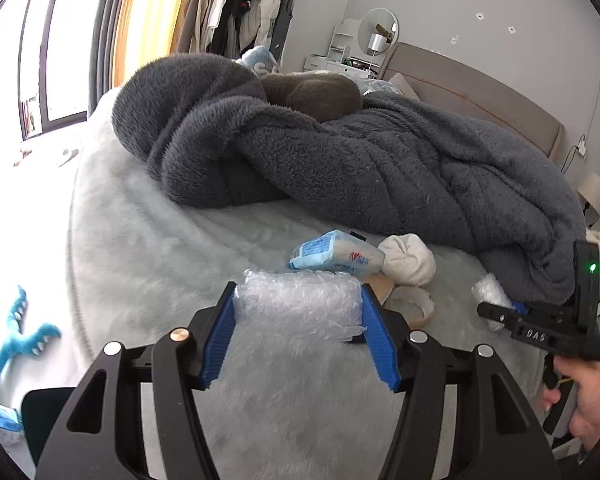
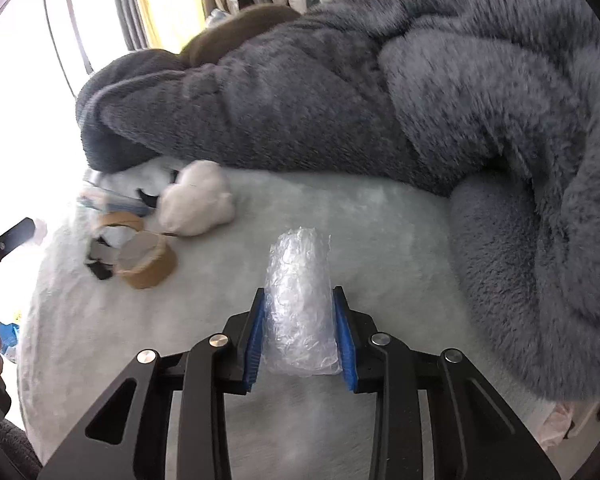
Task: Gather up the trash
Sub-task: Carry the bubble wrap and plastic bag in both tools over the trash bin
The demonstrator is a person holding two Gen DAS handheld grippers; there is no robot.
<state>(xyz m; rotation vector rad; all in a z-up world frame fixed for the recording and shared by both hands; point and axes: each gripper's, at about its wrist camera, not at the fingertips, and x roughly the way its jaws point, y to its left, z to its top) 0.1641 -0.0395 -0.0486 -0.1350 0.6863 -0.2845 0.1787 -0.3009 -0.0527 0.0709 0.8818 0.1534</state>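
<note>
Each gripper pinches a crinkled clear bubble-wrap wad, left gripper (image 1: 298,332) crosswise (image 1: 298,300), right gripper (image 2: 300,336) lengthwise (image 2: 300,304); the brown cardboard tape rolls (image 2: 146,258) lie toward the left of the right wrist frame.

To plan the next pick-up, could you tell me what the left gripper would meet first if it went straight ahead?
Probably the blue-and-white tissue packet just beyond the clear bubble wrap wad that the left gripper holds, though depth is uncertain.

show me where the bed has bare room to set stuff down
Bare pale bed cover lies between the white cloth ball and the grey blanket, and along the near edge. Crowded: the tape rolls, tissue pack and cloth ball cluster together.
</note>
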